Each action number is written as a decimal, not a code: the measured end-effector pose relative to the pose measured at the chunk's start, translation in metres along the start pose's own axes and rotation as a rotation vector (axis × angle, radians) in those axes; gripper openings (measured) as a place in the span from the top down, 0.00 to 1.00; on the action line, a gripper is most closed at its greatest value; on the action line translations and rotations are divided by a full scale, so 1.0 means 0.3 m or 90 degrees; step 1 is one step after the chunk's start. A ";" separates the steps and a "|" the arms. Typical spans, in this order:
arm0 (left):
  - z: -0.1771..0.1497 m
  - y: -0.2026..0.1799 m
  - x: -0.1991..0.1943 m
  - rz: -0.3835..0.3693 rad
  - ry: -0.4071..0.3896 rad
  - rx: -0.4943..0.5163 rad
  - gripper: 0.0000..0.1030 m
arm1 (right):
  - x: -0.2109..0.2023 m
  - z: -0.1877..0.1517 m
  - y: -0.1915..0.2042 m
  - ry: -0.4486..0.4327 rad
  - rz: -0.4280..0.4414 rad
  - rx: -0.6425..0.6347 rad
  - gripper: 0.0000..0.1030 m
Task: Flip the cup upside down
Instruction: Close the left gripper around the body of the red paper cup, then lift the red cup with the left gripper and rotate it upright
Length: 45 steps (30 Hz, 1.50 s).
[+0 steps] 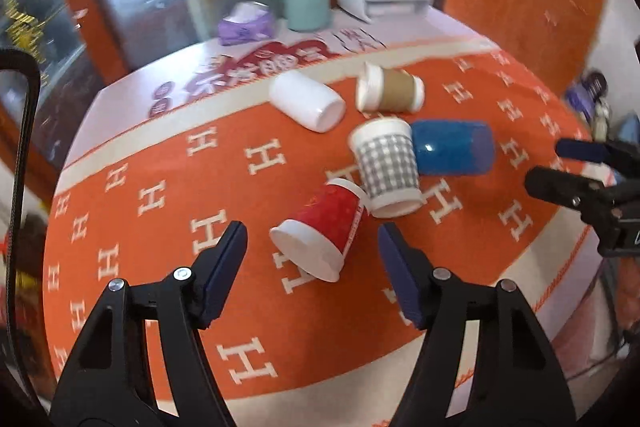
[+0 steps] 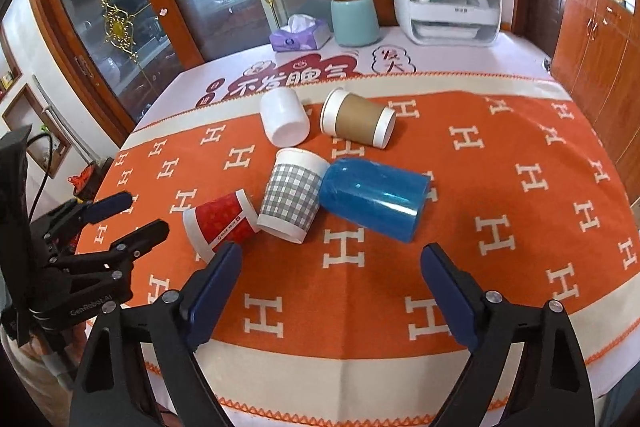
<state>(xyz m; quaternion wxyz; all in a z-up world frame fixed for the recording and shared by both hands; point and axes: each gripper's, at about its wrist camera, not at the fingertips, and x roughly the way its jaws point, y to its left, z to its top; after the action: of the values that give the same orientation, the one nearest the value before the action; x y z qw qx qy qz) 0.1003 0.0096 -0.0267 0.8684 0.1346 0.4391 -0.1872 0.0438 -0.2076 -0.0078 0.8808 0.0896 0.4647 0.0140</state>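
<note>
Approach step: left gripper (image 1: 312, 247), jaws spread and empty, faced the toppled red paper cup (image 1: 320, 231); next move likely straddling its sidewall.

The cloth (image 2: 500, 227) is orange with white H letters; cups are red (image 2: 220, 223), blue (image 2: 372, 197), brown (image 2: 358, 117), white (image 2: 284, 117) (one grey-checked (image 2: 292, 195)).

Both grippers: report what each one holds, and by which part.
Nothing is held. The left gripper is open, its fingers either side of the red paper cup lying on its side, not touching. The right gripper is open, empty.
</note>
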 end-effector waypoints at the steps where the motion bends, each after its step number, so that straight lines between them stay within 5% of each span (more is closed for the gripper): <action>1: 0.009 -0.006 0.018 -0.019 0.015 0.018 0.36 | 0.013 0.000 0.001 0.004 -0.001 0.001 0.11; 13: 0.090 -0.091 0.265 -0.047 0.139 0.184 0.36 | 0.165 0.012 -0.012 0.056 0.007 0.019 0.14; 23: 0.102 -0.111 0.441 -0.045 0.245 0.226 0.41 | 0.248 0.002 -0.039 0.086 0.020 0.043 0.16; 30: 0.105 -0.132 0.475 -0.040 0.263 0.229 0.43 | 0.274 -0.018 -0.065 0.097 0.021 0.061 0.18; 37: 0.129 -0.086 0.457 -0.091 0.298 0.102 0.44 | 0.252 -0.035 -0.090 0.097 0.025 0.076 0.20; 45: 0.070 -0.029 0.355 -0.150 0.353 -0.165 0.44 | 0.208 -0.074 -0.113 0.090 0.033 0.088 0.20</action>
<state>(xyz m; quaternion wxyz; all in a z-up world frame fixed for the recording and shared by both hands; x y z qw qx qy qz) 0.1694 -0.0287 -0.1017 0.6982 0.0170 0.6914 -0.1850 0.0590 -0.2309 -0.0769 0.8368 0.1611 0.5231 0.0106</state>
